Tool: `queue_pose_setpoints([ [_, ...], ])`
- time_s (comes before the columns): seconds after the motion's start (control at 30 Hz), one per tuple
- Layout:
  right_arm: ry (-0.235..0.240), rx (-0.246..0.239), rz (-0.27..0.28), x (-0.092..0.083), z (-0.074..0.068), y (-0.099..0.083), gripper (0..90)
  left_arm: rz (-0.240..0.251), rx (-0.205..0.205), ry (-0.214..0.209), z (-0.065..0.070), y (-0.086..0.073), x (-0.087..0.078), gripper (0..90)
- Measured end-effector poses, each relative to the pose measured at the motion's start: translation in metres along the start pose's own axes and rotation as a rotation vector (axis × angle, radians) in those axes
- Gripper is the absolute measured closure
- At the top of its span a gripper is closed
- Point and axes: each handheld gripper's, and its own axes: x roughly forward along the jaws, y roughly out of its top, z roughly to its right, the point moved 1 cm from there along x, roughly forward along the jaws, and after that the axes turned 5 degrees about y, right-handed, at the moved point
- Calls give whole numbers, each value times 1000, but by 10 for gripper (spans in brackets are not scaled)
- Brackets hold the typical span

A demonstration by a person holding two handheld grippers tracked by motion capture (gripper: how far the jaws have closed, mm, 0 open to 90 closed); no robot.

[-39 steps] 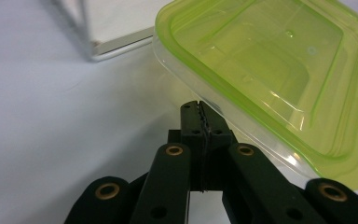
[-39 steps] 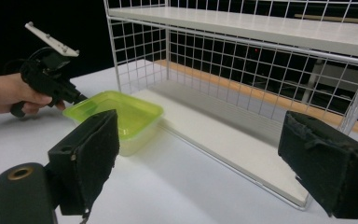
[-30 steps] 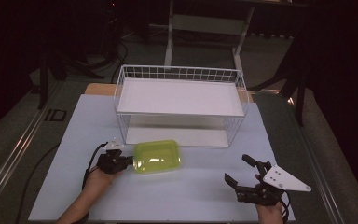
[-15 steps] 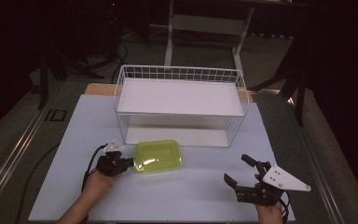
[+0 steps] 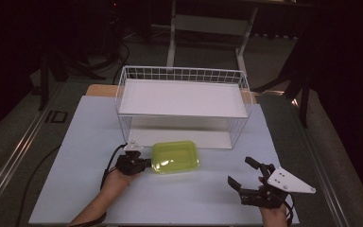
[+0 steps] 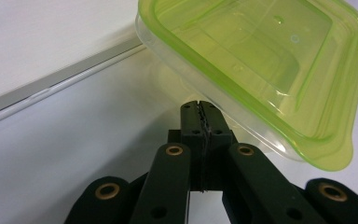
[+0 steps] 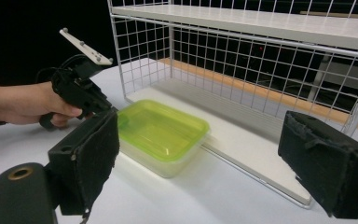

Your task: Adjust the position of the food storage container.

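While left gripper [image 5: 144, 164] jaws pinch together (no gap), green container [image 5: 175, 156] touching their tips, right gripper [image 5: 246, 177] jaws apart.

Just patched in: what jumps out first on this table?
The bright green-lidded container on the white mat, just in front of the white wire shelf rack. The left gripper sits shut against the container's left edge, while the right gripper rests wide open at the near right.

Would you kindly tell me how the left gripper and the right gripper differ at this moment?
The left gripper has its jaws shut, tips at the edge of the green container; the right gripper stands open and apart from it. The left gripper sits just before the wire rack; the right gripper is nearer the table's front edge. Both are black and hand-held.
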Motion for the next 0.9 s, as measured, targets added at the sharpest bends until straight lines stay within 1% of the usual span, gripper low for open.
queue_pose_setpoints([
  [0.13, 5, 2, -4, 1, 0, -1, 124, -3, 8, -7, 4, 3, 6, 900],
  [0.2, 7, 2, -5, 1, 0, -1, 124, 0, 5, -9, 5, 5, 8, 900],
  [0.53, 10, 1, -6, 1, -1, -1, 124, 6, 9, -7, 5, 17, 20, 900],
  [0.57, 10, 0, -6, 2, -1, -1, 123, 5, 18, -10, 6, 20, 22, 900],
  [0.63, 11, 3, -8, 2, -1, -2, 124, 11, 13, -13, 7, 21, 24, 900],
  [0.67, 11, 3, -8, 2, -1, -2, 124, 8, 15, -22, 7, 23, 25, 900],
  [0.73, 12, 4, -10, 2, -1, -2, 124, 13, 27, -20, 11, 26, 28, 900],
  [0.8, 12, 4, -10, 3, -1, -3, 123, 13, 29, -27, 13, 28, 30, 900],
  [0.83, 12, 5, -12, 3, -1, -3, 124, 14, 38, -24, 14, 28, 32, 900],
  [0.9, 15, 6, -15, 4, -2, -3, 124, 23, 39, -21, 16, 30, 33, 900],
])
